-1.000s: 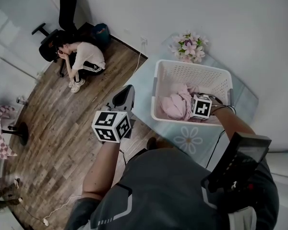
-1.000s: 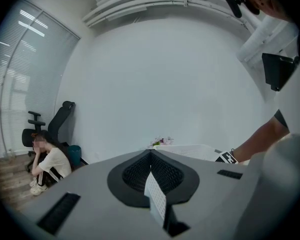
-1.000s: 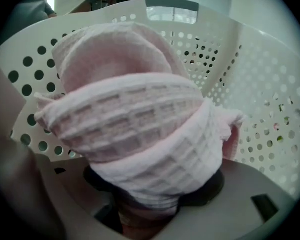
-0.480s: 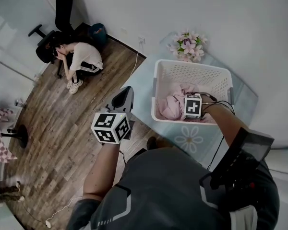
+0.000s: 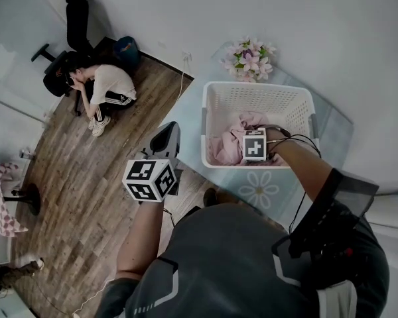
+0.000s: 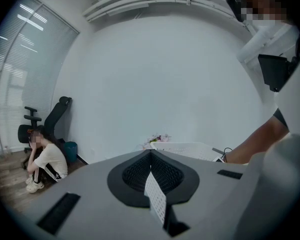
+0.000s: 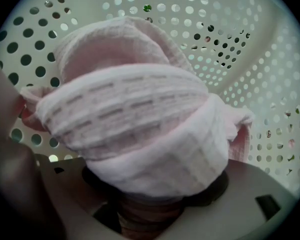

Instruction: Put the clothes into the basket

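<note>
A white perforated basket [image 5: 252,88] stands on the glass table, with pink clothes [image 5: 225,144] heaped inside. My right gripper [image 5: 242,148] reaches down into it. In the right gripper view a bunched pink garment [image 7: 135,114] fills the jaw mouth and hides the fingertips, with the basket wall [image 7: 250,49] behind it. The jaws are opening and the garment is still gathered between them. My left gripper [image 5: 164,141] hangs over the table's left edge, away from the basket, shut and holding nothing. The left gripper view shows the basket [image 6: 185,148] far ahead.
A bunch of pink flowers [image 5: 247,58] stands behind the basket. A person [image 5: 103,88] sits on the wooden floor by a black office chair [image 5: 66,58]. The glass table [image 5: 265,191] has a flower print near its front edge. A cable runs along my right arm.
My right gripper has moved left and deeper into the basket with the pink garment. The left gripper has stayed about where it was.
</note>
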Demonstrator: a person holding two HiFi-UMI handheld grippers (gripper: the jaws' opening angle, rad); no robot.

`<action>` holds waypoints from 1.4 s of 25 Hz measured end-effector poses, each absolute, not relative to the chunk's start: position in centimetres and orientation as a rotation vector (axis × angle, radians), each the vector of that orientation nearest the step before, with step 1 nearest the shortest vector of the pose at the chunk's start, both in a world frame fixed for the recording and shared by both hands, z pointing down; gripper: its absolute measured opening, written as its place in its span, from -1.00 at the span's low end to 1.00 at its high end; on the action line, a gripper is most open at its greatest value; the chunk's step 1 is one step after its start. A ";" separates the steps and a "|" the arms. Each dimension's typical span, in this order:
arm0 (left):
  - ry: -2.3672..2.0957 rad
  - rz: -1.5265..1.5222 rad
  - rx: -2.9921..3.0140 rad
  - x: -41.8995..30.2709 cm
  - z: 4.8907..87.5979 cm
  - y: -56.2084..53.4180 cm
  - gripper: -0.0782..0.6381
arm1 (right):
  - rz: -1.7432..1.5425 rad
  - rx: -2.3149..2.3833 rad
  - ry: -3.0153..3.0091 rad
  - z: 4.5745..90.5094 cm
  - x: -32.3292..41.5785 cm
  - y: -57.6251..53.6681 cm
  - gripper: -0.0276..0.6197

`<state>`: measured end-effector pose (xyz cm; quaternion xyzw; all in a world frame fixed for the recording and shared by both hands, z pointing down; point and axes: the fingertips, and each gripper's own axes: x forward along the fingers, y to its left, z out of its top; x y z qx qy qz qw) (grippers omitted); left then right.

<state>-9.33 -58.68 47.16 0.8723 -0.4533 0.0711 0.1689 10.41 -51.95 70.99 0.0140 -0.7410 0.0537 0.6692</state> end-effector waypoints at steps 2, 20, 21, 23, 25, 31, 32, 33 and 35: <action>-1.291 0.202 2.481 -9.1 47.2 -58.5 -0.76 | 0.116 0.038 -1.674 71.2 10.5 -51.9 0.18; -1.404 0.138 2.503 -9.3 42.6 -54.1 -0.76 | 0.153 0.178 -1.730 66.5 12.0 -53.4 0.35; -1.404 0.137 2.508 -9.0 42.5 -53.8 -0.76 | 0.141 0.181 -1.737 65.7 12.2 -53.4 0.34; -1.405 0.137 2.517 -8.6 42.3 -53.1 -0.76 | 0.127 0.195 -1.756 64.2 12.5 -53.5 0.34; -1.409 0.132 2.520 -8.3 42.1 -52.5 -0.76 | 0.105 0.220 -1.798 62.3 12.4 -53.7 0.34; -1.424 0.101 2.528 -7.2 40.8 -50.6 -0.76 | 0.009 0.414 -1.925 55.2 13.2 -54.8 0.34; -1.425 0.097 2.531 -6.9 40.6 -50.3 -0.76 | -0.014 0.450 -1.956 53.9 13.3 -54.9 0.34; -1.426 0.092 2.535 -6.7 40.5 -50.0 -0.76 | -0.034 0.488 -1.991 52.6 13.4 -54.9 0.34; -1.427 0.078 2.541 -6.0 40.0 -49.4 -0.76 | -0.053 0.586 -2.070 49.5 13.7 -54.8 0.34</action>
